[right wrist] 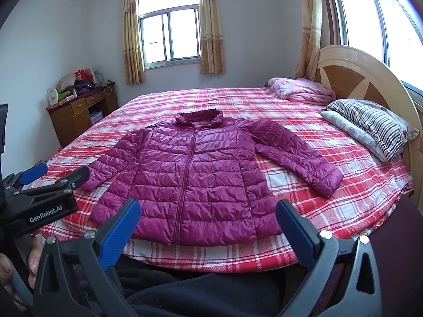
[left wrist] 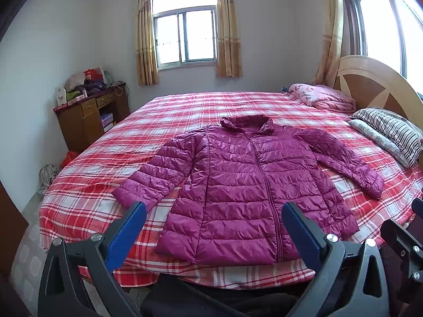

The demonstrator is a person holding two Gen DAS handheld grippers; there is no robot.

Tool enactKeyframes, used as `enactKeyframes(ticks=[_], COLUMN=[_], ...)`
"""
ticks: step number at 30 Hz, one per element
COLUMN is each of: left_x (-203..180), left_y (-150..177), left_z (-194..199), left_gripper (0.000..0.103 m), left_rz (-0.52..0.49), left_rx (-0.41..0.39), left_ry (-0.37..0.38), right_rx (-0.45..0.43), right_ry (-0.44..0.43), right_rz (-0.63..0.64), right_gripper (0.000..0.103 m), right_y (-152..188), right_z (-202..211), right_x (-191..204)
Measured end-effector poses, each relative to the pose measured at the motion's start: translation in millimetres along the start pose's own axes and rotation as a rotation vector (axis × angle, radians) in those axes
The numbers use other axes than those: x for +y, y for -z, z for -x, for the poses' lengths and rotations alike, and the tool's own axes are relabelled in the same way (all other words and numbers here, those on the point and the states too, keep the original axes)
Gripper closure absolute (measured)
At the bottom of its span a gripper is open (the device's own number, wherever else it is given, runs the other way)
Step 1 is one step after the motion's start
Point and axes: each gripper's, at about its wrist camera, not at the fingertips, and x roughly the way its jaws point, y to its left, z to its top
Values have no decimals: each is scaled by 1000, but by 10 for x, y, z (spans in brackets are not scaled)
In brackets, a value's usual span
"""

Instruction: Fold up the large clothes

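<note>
left claw (left wrist: 212, 220): blue-padded fingers (left wrist: 127, 235) spread wide, nothing between them, held above the near edge of the bed. right claw (right wrist: 207, 218): fingers (right wrist: 120, 233) likewise spread wide and empty, also short of the bed edge. the left claw also shows at the left border of the right wrist view, well off to the left of the right claw.

directly ahead of both claws: magenta quilted puffer jacket (left wrist: 238, 182) (right wrist: 190, 174), flat on the bed, front side up, zip closed, hem nearest the claws, collar farthest. both sleeves angled outward and down from the shoulders; one cuff lies just beyond the left claw's left finger, the other sleeve reaches out past the right of both claws.

under the jacket: red-and-white plaid bedsheet (left wrist: 185, 111) (right wrist: 304, 192).

farther out, right of the claws: striped pillow (right wrist: 370, 126), folded pink blanket (right wrist: 301, 89), rounded wooden headboard (right wrist: 364, 79).

farther out, left: brown wooden counter (left wrist: 87, 116) piled with clutter. beyond the bed: curtained window (left wrist: 185, 34).
</note>
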Motion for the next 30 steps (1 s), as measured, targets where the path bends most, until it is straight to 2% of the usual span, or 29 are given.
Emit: enactKeyframes(ticks=[30], left_x=[60], left_y=[-11], left_z=[-9], left_gripper=[1], left_rz=[18], left_rx=[-1], left_ry=[-10], right_rx=[2], right_ry=[1], right_rz=[-1], right_gripper=[0], right_y=[4], right_z=[-6], right_x=[2])
